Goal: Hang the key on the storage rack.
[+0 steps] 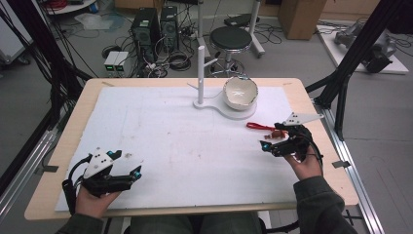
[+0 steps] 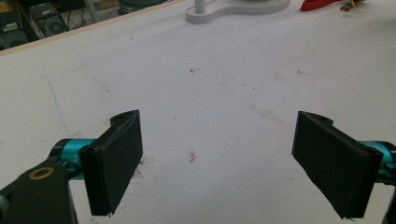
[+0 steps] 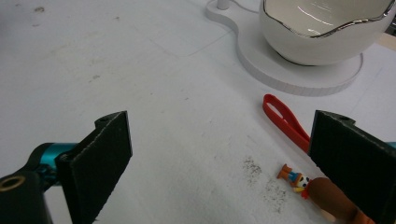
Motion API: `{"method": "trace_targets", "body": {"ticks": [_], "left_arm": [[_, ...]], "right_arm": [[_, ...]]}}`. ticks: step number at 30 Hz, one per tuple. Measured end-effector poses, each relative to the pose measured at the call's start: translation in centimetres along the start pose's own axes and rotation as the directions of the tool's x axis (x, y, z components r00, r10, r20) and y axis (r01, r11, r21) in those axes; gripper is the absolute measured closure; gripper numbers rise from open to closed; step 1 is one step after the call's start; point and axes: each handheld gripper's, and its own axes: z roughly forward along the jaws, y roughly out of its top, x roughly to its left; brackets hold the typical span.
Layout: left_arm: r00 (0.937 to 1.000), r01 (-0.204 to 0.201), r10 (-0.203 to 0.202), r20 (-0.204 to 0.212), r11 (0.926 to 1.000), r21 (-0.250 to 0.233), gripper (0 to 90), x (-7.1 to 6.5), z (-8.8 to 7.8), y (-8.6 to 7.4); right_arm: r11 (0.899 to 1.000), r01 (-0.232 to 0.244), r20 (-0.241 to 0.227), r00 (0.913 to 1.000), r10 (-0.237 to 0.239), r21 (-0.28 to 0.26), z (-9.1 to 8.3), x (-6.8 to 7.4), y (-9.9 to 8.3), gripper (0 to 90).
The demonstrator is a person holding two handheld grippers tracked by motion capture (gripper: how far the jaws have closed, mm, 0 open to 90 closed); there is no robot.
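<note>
A white bowl [image 1: 240,91] with a wavy silver rim [image 3: 322,28] sits on the round base of a white peg stand [image 1: 200,68] at the back of the table. In front of it to the right lies a red strap [image 1: 258,126] [image 3: 282,119], attached to a small toy figure [image 3: 294,177] and a brown round piece [image 3: 331,196]. My right gripper [image 1: 271,138] [image 3: 224,158] hovers open just before the toy, whose brown piece lies by the right jaw. My left gripper [image 1: 127,163] [image 2: 219,154] rests open at the near left over the bare white mat [image 2: 210,84].
The white mat [image 1: 185,146] covers most of the wooden table [image 1: 78,126]. Black frame posts [image 1: 358,53] stand off the right and left edges. A stool [image 1: 230,39] and computer towers [image 1: 146,27] stand on the floor behind the table.
</note>
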Motion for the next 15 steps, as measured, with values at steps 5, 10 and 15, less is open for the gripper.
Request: {"method": "trace_targets", "body": {"ticks": [5,10,15], "left_arm": [[1.0000,0.000,0.000,0.001,1.0000,0.000,16.6,0.0,0.0,0.0],[1.0000,0.000,0.000,0.001,1.0000,0.001,16.6,0.0,0.1,0.0],[1.0000,0.000,0.000,0.000,1.0000,-0.001,16.6,0.1,0.1,0.0]], "right_arm": [[1.000,0.003,-0.003,1.0000,-0.003,0.022,0.3,-1.0,0.7,5.3],[0.998,0.017,-0.007,0.9998,-0.017,0.052,0.9,-2.2,1.8,5.3],[0.997,0.016,-0.012,0.9998,-0.015,0.070,1.4,-2.9,2.5,5.4]]}}
